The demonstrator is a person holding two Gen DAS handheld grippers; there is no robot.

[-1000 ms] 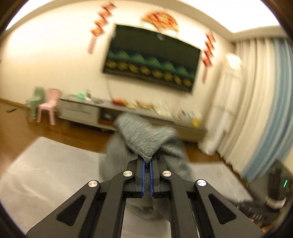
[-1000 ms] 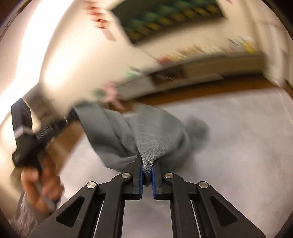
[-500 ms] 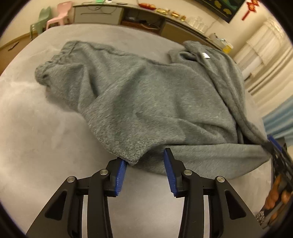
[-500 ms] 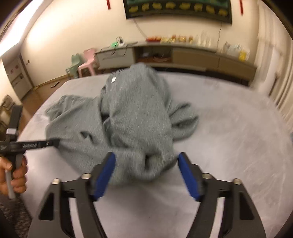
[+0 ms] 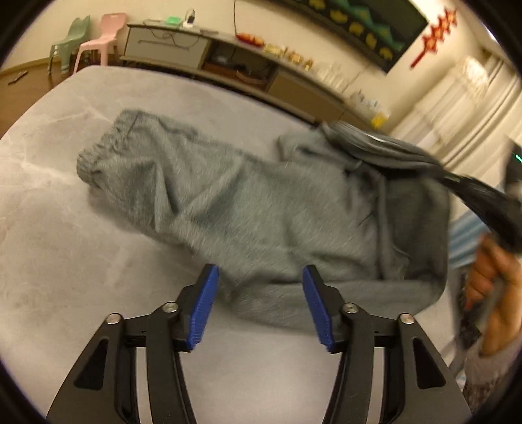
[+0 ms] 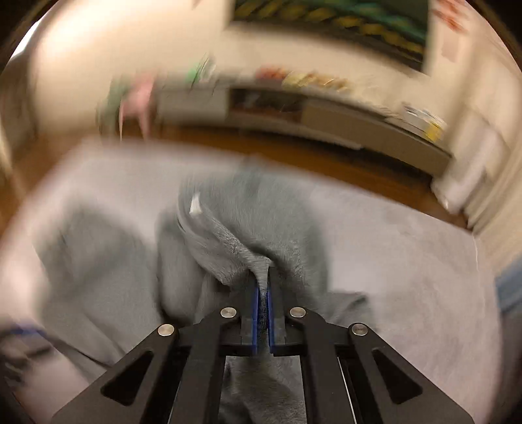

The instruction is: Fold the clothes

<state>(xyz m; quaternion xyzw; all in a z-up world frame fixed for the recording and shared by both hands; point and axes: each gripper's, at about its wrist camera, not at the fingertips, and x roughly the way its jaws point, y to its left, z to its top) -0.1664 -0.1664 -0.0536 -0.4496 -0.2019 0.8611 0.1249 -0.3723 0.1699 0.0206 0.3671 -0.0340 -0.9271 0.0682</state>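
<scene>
Right wrist view motion-blurred: cabinet (image 6: pixel 326 111), chairs (image 6: pixel 130 98) smeared. Right gripper (image 5: pixel 483 192) streaked in left view, hand (image 5: pixel 496 293) cut by edge.

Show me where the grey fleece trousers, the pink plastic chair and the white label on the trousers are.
grey fleece trousers (image 5: pixel 261 208): left wrist view, middle of the leg.
pink plastic chair (image 5: pixel 109 31): left wrist view, backrest.
white label (image 6: pixel 195 206): right wrist view, its centre, blurred.

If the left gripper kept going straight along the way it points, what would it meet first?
Probably the near edge of the grey sweatpants: it lies just ahead of the left gripper, whose jaws are opening and pinch nothing. Depth is unclear.
</scene>
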